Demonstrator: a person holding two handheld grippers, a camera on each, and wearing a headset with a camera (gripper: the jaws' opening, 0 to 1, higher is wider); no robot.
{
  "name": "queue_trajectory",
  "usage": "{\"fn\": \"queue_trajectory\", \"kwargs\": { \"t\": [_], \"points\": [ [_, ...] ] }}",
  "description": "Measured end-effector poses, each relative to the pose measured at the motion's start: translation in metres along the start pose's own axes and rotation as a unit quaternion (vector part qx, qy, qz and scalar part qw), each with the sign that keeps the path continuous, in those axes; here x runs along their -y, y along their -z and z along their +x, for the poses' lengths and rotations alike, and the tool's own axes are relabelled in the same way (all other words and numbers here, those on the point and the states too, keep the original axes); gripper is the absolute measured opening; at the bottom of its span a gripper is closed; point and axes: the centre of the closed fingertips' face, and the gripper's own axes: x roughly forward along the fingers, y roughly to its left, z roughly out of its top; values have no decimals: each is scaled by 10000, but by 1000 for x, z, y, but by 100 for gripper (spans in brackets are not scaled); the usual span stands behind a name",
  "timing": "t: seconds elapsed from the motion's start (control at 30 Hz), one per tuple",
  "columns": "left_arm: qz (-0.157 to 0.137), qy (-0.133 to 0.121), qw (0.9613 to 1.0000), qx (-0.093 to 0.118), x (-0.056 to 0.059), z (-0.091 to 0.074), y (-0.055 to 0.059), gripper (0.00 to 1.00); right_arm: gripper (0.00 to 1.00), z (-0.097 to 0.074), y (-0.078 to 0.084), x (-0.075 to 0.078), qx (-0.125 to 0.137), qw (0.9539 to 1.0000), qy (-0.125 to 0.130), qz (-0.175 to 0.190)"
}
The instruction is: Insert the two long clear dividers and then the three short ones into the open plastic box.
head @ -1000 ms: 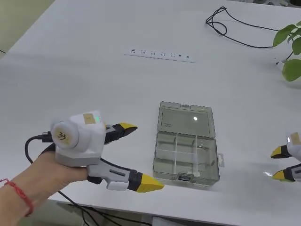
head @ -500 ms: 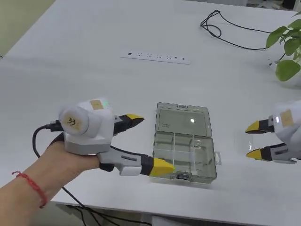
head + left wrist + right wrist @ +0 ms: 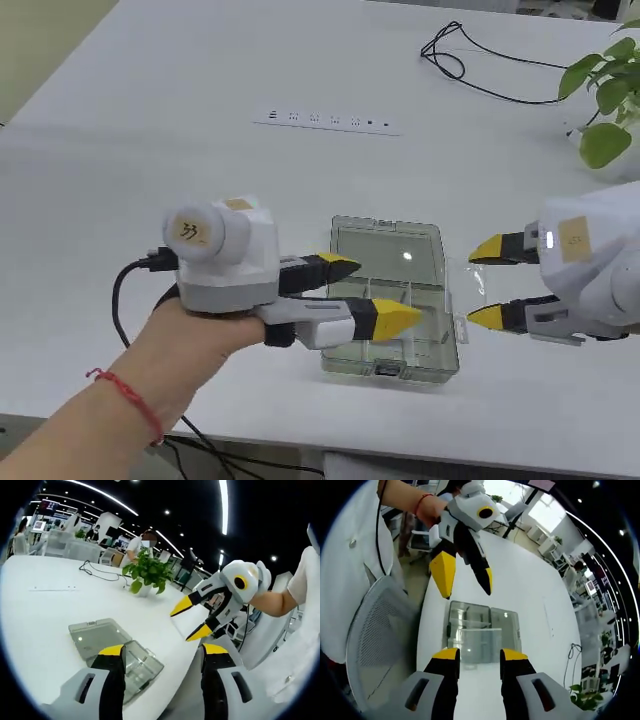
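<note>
The open clear plastic box [image 3: 392,243] lies near the table's front edge, lid flat behind the base, with some clear dividers standing inside. It also appears as the box [image 3: 102,635] and the box [image 3: 475,616]. My left gripper [image 3: 372,292] is open and empty, hovering over the box's left side. My right gripper [image 3: 483,283] hangs at the box's right edge, shut on a clear divider [image 3: 479,642] held by its ends between the tips. The divider [image 3: 466,288] is faint in the head view. The two grippers face each other: right gripper [image 3: 184,625], left gripper [image 3: 467,592].
A white power strip [image 3: 325,120] lies further back on the white table [image 3: 150,150]. A black cable [image 3: 470,60] and a potted plant [image 3: 603,100] sit at the far right. The table's front edge runs just below the box. A mesh chair [image 3: 377,630] stands beside the table.
Both grippers have closed in on the box. The right one came in from the right edge carrying the divider; the left one moved right, over the box's left side.
</note>
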Motion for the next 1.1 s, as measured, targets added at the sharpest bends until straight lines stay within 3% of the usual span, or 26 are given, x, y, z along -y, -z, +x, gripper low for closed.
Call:
{"fn": "queue_trajectory", "kwargs": {
  "t": [0.13, 0.3, 0.47, 0.67, 1.1],
  "points": [
    [-271, 130, 9995, 72, 6, 4, -2, 50, 32, -1, -10, -3, 3, 10000, 65, -48],
    [-774, 322, 9963, 198, 17, 9, -5, 39, 32, -2, -21, -7, 5, 9998, 126, -133],
    [-933, 469, 9943, 197, 24, 12, -4, 26, 32, -3, -32, -13, 62, 9998, 125, -146],
    [-1141, 562, 9918, 144, 28, 16, 0, 13, 33, -4, -35, -12, 5, 9996, 203, -218],
    [-1338, 702, 9884, 156, 33, 19, -1, 0, 33, -6, -38, -13, -71, 9992, 225, -325]
  ]
}}
